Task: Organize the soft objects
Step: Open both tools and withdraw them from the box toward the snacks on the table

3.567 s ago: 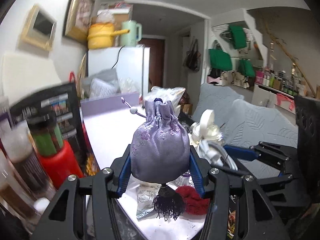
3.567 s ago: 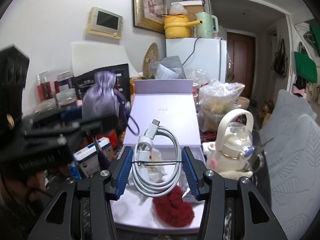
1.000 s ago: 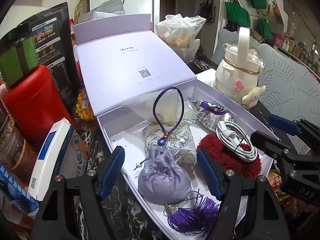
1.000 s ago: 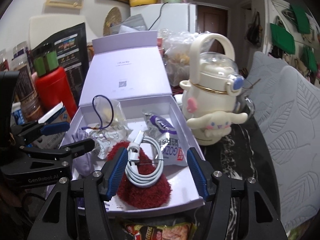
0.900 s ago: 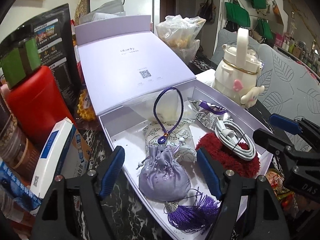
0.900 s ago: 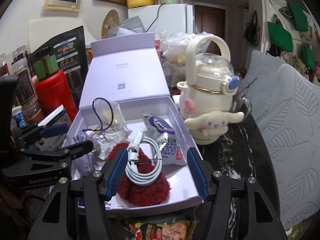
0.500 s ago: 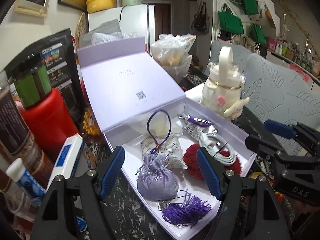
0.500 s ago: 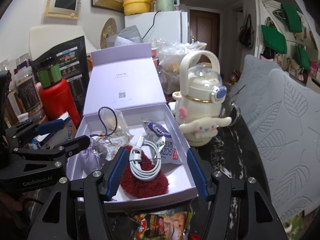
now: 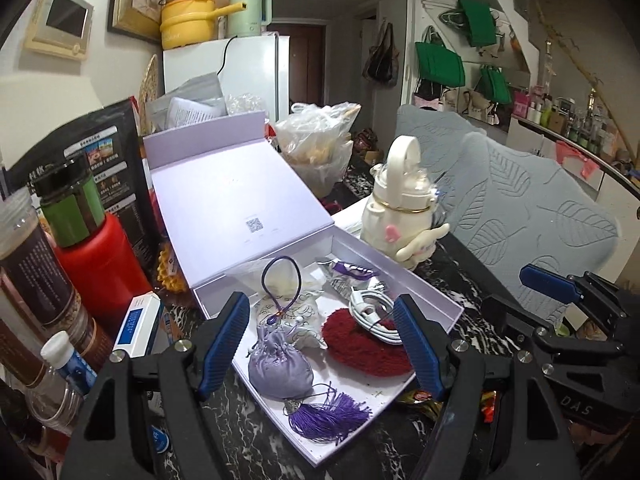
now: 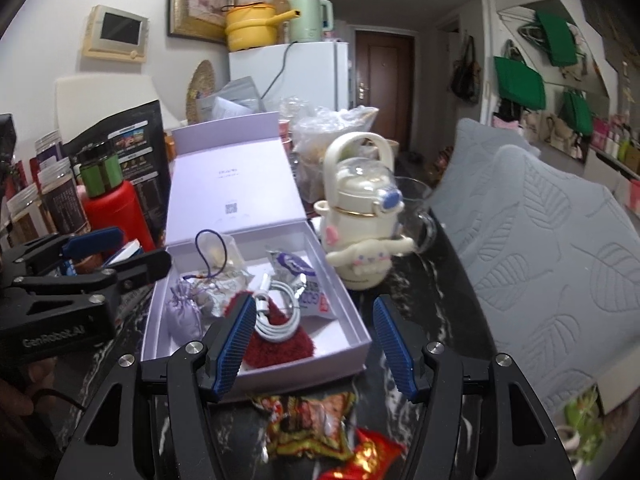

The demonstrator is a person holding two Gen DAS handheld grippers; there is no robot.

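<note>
Left gripper spread, holding nothing, above near end of pale lilac lidded cardboard box. Lilac satin drawstring pouch lies inside at box's near-left corner, at 12 o'clock just beyond left fingers; long axis runs cord loop at 12 to purple fringed tassel at 5, tassel reaching the box edge. At 1 o'clock: fuzzy dark-red knitted pad with coiled white glossy cable on top. Right gripper spread too, empty; pad and cable at its 11 o'clock, nearer this one. Crinkly foil snack packets lie outside the box, directly under right jaws; likely next pick.
</note>
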